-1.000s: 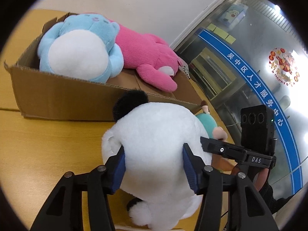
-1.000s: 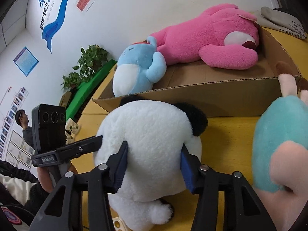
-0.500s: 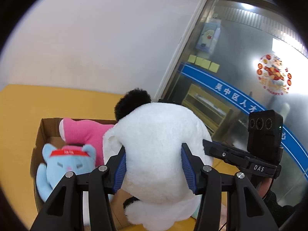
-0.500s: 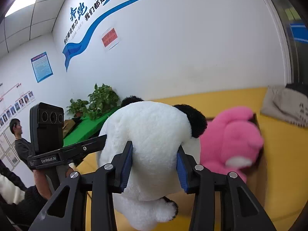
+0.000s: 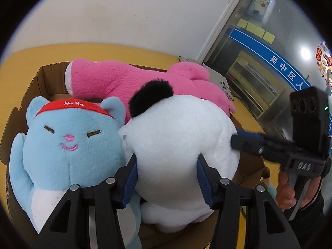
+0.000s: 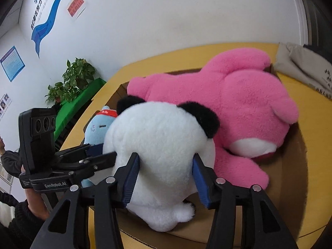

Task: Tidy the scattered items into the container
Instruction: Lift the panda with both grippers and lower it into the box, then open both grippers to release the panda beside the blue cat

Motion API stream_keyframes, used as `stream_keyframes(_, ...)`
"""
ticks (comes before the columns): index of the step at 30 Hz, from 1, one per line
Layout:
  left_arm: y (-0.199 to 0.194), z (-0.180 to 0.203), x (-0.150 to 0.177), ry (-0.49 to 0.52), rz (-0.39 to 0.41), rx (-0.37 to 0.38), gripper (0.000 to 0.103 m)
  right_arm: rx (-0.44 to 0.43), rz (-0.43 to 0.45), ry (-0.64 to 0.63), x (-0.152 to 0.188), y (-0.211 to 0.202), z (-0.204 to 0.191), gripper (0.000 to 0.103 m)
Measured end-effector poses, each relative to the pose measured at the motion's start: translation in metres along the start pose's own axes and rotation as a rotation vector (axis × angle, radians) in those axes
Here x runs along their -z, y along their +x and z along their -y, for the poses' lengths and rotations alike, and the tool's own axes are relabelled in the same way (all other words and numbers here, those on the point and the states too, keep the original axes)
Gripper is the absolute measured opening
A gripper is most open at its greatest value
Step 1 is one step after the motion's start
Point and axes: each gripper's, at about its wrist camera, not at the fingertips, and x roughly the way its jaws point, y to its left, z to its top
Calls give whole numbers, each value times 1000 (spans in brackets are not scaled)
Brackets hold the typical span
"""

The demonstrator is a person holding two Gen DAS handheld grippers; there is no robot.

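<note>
A white panda plush (image 5: 176, 145) with black ears hangs low inside the open cardboard box (image 5: 41, 78), between a blue cat plush (image 5: 70, 145) and a pink bear plush (image 5: 116, 83). My left gripper (image 5: 167, 166) is shut on the panda's body, its blue pads sunk in the fur. My right gripper (image 6: 165, 161) grips the same panda (image 6: 159, 145) from the other side. Its jaws are opening, with the pads still touching the fur. Each view shows the other gripper against the panda's flank. The box wall (image 6: 298, 166), pink bear (image 6: 238, 103) and blue cat (image 6: 97, 130) also appear in the right wrist view.
The box stands on a yellow table (image 5: 31, 58) near a white wall. A grey cloth bag (image 6: 300, 66) lies behind the box. A potted plant (image 6: 72, 83) and a person (image 6: 6, 157) are off to the left. A glass door (image 5: 259, 62) is on the right.
Both grippers lifted the panda from the table in front of the box, carried it over the rim and lowered it among the toys. The right jaws stand slightly wider.
</note>
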Motion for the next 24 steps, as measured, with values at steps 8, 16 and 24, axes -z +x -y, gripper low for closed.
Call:
stream_keyframes(8,-8,3,2,18,4,-35,60,50,-22,-73,-24,32,-16,46)
stream_keyframes(16,-23,31,-3,169,39,-173,58,16,-24,12,-19,34,-3,48)
stream_keyframes(24,-16,11,4,95,-22,-131,65,63,143,53,32,-93,18,102)
